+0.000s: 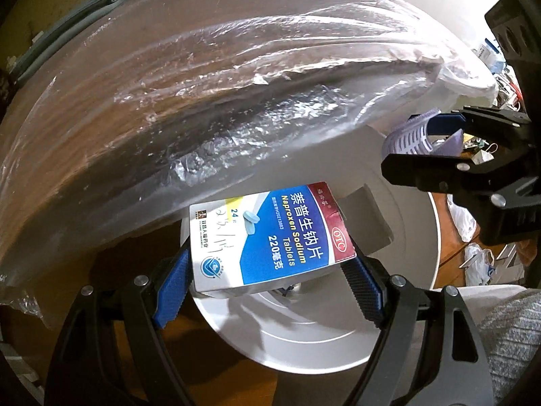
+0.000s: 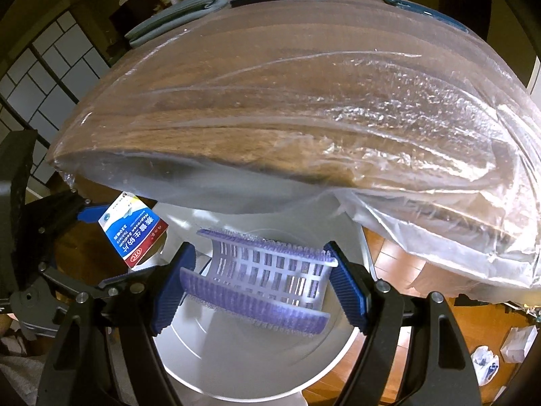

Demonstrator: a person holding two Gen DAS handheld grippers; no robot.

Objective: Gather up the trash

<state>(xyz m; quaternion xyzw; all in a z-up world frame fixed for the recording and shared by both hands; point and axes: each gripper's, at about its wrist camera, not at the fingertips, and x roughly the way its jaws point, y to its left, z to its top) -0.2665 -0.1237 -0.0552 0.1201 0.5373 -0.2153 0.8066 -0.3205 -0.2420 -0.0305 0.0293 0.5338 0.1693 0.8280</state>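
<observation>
My left gripper is shut on a blue and white naproxen tablet box, held over the mouth of a white round bin. My right gripper is shut on a curved purple and white slotted plastic piece, also above the white bin. In the left wrist view the right gripper with its purple piece shows at the right. The right wrist view shows the left gripper and its box at the left.
A wooden table under clear plastic sheeting overhangs the bin just beyond both grippers. Blue-grey folded cloth lies at the table's far edge. Crumpled plastic bags lie on the wooden floor at the right. A grey knitted sleeve shows at the lower right.
</observation>
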